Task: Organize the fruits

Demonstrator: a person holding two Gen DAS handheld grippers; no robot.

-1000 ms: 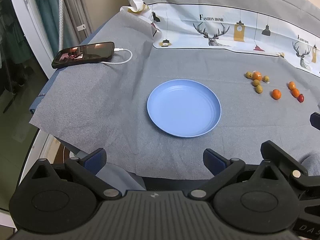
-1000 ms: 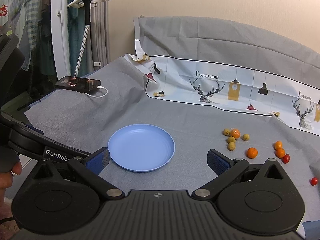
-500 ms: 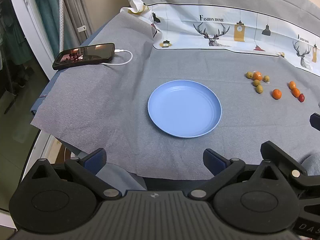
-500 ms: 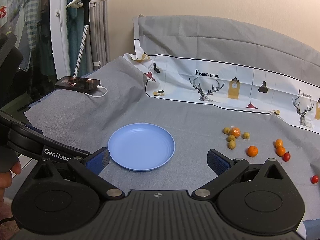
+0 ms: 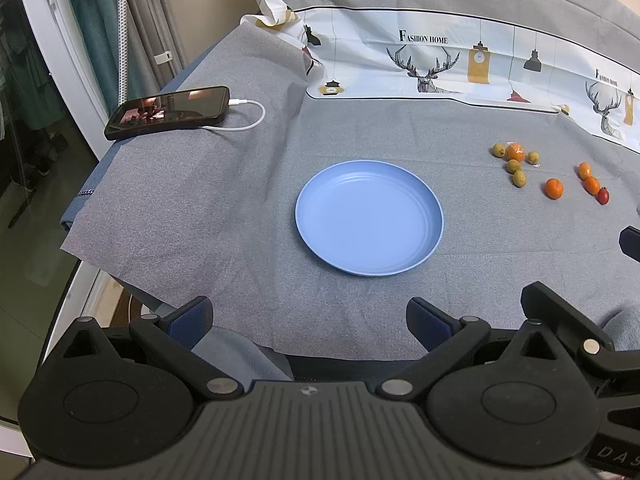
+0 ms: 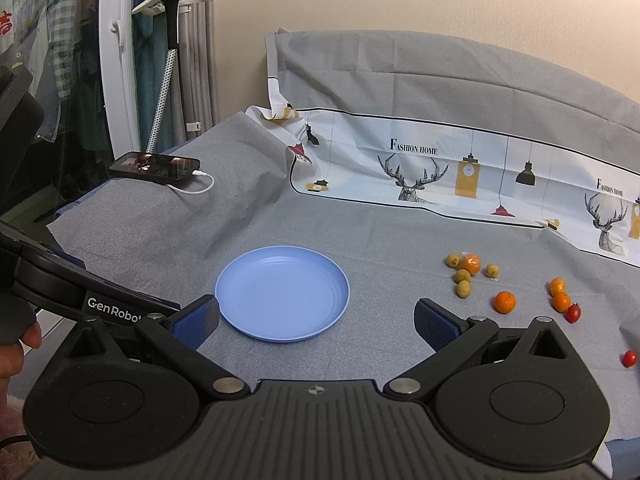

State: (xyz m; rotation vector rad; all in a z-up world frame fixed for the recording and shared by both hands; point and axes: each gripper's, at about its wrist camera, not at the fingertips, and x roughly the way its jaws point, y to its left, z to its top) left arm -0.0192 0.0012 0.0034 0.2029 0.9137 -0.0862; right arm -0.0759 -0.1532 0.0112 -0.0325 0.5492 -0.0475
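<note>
An empty blue plate [image 5: 369,218] [image 6: 282,293] lies in the middle of the grey cloth. To its right sit several small fruits: green ones with an orange in clear wrap [image 5: 515,152] [image 6: 470,263], a lone orange [image 5: 554,188] [image 6: 505,302], two more oranges [image 5: 588,178] [image 6: 559,294] and a red cherry tomato [image 5: 603,195] [image 6: 573,312]. Another cherry tomato [image 6: 629,357] lies nearer the right edge. My left gripper [image 5: 310,322] is open, near the table's front edge, short of the plate. My right gripper [image 6: 316,320] is open too, just in front of the plate's right side.
A black phone [image 5: 168,112] [image 6: 155,166] on a white charging cable [image 5: 244,120] lies at the far left corner. A printed deer cloth [image 5: 460,68] runs along the back. The left gripper's body [image 6: 60,292] and a hand [image 6: 16,344] show at left in the right wrist view.
Both views have shifted very slightly; the right gripper has crept forward a little. Nothing was picked up, and both grippers stay open.
</note>
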